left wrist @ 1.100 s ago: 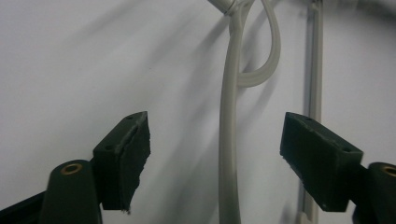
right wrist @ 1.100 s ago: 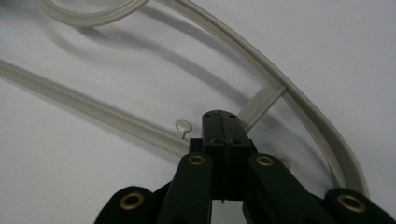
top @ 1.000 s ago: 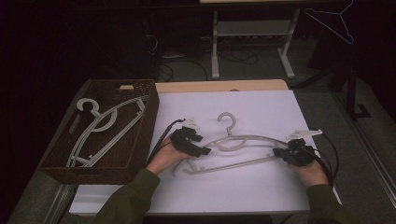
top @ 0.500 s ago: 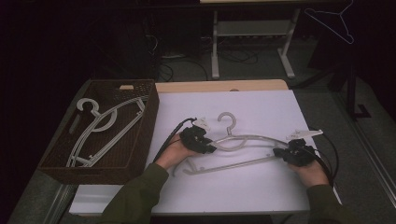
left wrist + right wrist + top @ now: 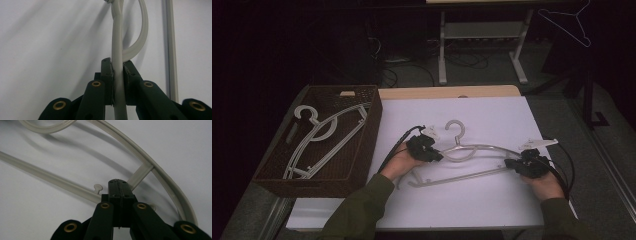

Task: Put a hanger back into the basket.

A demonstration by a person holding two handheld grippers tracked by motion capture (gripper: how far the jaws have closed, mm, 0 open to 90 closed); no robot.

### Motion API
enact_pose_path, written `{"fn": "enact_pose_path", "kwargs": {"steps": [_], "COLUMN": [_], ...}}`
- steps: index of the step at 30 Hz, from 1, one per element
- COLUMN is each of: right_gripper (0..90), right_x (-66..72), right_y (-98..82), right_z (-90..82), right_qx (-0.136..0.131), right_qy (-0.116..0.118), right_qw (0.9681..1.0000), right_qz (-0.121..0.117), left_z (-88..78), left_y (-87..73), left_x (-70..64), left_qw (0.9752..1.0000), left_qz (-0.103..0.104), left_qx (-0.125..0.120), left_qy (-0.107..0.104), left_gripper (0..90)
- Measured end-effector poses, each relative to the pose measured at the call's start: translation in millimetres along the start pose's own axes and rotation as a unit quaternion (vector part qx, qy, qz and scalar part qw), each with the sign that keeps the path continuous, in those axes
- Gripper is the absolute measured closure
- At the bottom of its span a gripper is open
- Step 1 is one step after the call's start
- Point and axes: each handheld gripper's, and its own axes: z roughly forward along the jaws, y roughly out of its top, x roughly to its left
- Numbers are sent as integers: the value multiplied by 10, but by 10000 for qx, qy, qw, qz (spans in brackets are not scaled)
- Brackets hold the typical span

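Observation:
A pale grey plastic hanger point(image 5: 482, 148) lies flat on the white tabletop point(image 5: 492, 115), hook pointing away from me. My left gripper point(image 5: 438, 156) is at its left shoulder just below the hook. Its jaws have just been closing, and the left gripper view shows them point(image 5: 117, 66) shut on the hanger's upper arm point(image 5: 117, 37). My right gripper point(image 5: 511, 164) rests at the hanger's right end. In the right gripper view its jaws point(image 5: 119, 182) are pressed together over the corner where the short strut meets the curved arm point(image 5: 140, 151). I cannot tell whether they pinch any part.
A dark woven basket point(image 5: 362, 145) stands at the table's left with two similar grey hangers point(image 5: 322, 135) in it. Beyond the table's far edge are a metal frame point(image 5: 482, 30) and cables on the floor. A thin wire hanger point(image 5: 569, 22) hangs at the top right.
My left gripper slid right along the table onto the hanger's upper arm below the hook, and its jaws went from apart to clamped on it. The right gripper stayed put.

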Motion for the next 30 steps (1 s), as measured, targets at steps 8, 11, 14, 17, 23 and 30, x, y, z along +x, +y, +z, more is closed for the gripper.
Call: {"fn": "enact_pose_path", "kwargs": {"steps": [8,11,14,17,23,30], "right_gripper": [898,861,808,642,373,272], "right_x": [-4,0,9,62,229,394], "right_y": [-1,3,21,52,5,-43], "right_z": [-10,-28,-87,-199,-349,-404], "right_qx": [-48,-53,-272,-594,-1001,-1095], "right_qy": [0,8,50,64,150,112], "right_qw": [10000,10000,9996,9982,9949,9936], "right_qz": [-39,-41,-34,-11,-14,-246], "left_z": [-17,-25,-42,-86,-205,-471], "left_y": [1,2,2,12,25,78], "left_x": [6,9,7,3,2,-6], "left_qw": [10000,9999,9999,9999,9997,9994], "left_qz": [-54,-58,-62,-91,-102,-178], "left_qx": [-35,-38,-61,-103,-201,-195], "left_qy": [-65,-79,-87,-90,-34,223], "left_gripper": [820,821,822,823,823,823]}}
